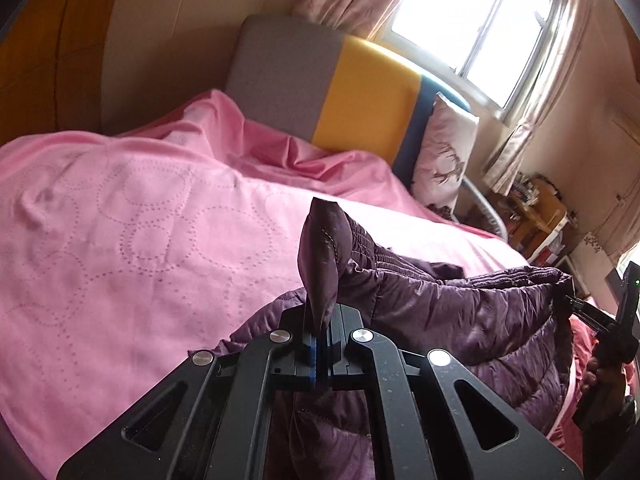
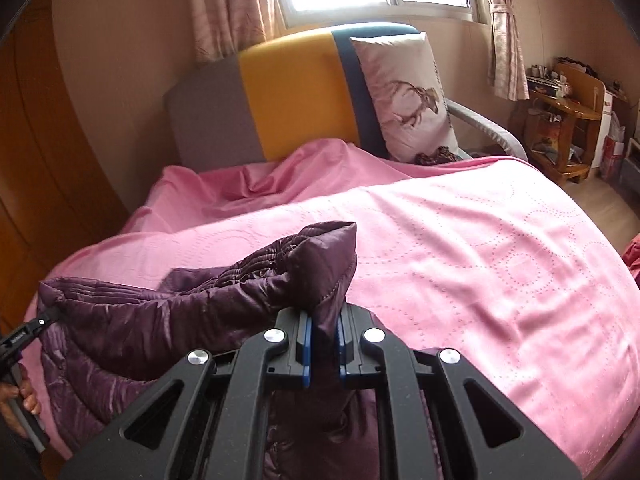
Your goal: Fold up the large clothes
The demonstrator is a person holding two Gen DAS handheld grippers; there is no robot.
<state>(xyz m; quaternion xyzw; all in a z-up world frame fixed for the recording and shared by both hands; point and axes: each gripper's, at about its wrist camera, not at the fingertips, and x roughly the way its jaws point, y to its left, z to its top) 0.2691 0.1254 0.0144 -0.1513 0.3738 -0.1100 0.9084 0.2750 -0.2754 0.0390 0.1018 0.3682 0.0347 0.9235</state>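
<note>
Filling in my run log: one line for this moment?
left gripper: shut on purple jacket | right gripper: shut on purple jacket | over pink bedspread

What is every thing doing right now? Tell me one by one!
Purple jacket: lifted, pinched at two corners.
Left gripper: shut on the jacket.
Right gripper: shut on the jacket.
Pink bedspread: spread over the bed.
Pillow: upright against the headboard.

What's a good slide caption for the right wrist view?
Right gripper pinching a purple quilted jacket above a pink bedspread.

Daylight from blown-out window (image 1: 472, 20); fisheye-bent edges, dark corners, slight blur.
</note>
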